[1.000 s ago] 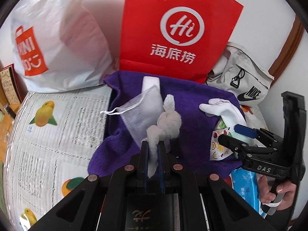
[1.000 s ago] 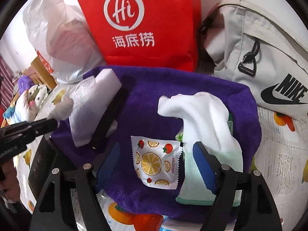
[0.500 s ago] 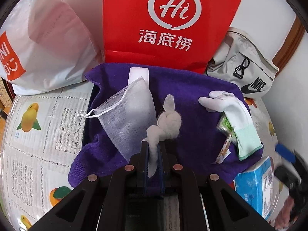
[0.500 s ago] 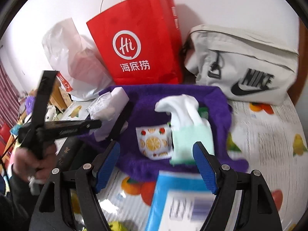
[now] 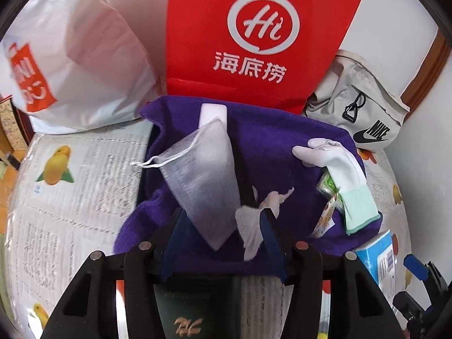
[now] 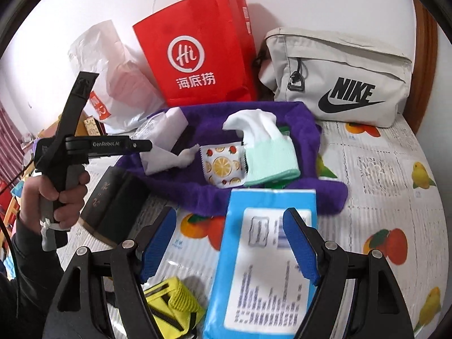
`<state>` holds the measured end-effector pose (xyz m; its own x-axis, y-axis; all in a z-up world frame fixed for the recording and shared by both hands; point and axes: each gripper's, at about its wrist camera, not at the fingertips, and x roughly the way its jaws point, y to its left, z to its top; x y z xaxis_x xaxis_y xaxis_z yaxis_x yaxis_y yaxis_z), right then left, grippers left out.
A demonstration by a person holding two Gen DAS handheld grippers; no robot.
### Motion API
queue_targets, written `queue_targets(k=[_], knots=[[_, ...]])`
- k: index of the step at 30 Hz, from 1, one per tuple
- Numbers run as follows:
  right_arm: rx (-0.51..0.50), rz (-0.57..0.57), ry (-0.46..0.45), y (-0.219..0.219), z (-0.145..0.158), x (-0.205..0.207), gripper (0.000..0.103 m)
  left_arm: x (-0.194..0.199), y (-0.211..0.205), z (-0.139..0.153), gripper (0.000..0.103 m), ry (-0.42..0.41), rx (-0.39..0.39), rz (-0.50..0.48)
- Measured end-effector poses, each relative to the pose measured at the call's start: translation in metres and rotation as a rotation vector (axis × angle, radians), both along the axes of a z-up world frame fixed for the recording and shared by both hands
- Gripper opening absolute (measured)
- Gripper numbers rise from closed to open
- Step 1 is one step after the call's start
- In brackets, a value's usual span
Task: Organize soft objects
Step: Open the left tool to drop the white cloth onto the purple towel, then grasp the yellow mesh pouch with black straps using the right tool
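Observation:
A purple towel [image 5: 282,147] is spread in front of the bags. On it lie a white mesh drawstring pouch [image 5: 203,175], a white sock with a mint cuff [image 5: 339,166] and a fruit-print sachet [image 5: 325,220]. My left gripper [image 5: 223,240] hangs over the towel's near edge with its jaws opening. A knotted white cloth [image 5: 251,223] sags loose against the right finger, no longer pinched. My right gripper [image 6: 230,250] stands open above a blue wipes pack [image 6: 265,268], apart from it. The cloth [image 6: 169,158] and the left gripper [image 6: 148,145] also show in the right wrist view.
A red paper bag [image 6: 195,53], a white plastic bag [image 5: 73,56] and a beige Nike bag [image 6: 339,79] stand against the wall behind the towel. A dark book [image 6: 113,200] and a yellow pouch [image 6: 169,305] lie near me on the fruit-print tablecloth [image 6: 389,175].
The left jaws have parted and the white cloth slipped out and slumped toward the right finger. The right gripper drew back from the towel and now hovers over the blue pack.

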<state>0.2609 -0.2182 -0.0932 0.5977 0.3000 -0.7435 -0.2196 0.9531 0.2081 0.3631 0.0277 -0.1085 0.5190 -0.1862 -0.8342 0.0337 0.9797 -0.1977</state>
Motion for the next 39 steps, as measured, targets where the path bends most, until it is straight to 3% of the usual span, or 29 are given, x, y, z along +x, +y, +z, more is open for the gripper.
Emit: queue_targets(k=[8, 19, 30, 35, 39], knots=[[0.005, 0.044, -0.007, 0.017, 0.011, -0.044, 0.078, -0.053, 0.015, 0.028, 0.051, -0.096, 0.002, 0.007], [0.005, 0.093, 0.109, 0.043, -0.015, -0.091, 0.078, -0.119, 0.038, 0.028, 0.051, -0.105, -0.039, 0.009], [0.087, -0.029, 0.281, 0.057, -0.054, -0.098, 0.078, -0.163, 0.06, -0.006, 0.051, -0.081, -0.055, -0.028], [0.045, -0.146, 0.303, 0.063, -0.058, -0.088, 0.079, -0.175, 0.075, -0.017, 0.051, -0.074, -0.092, -0.026], [0.046, -0.218, 0.32, 0.068, -0.064, -0.081, 0.08, -0.18, 0.079, -0.024, 0.051, -0.089, -0.047, -0.028]])
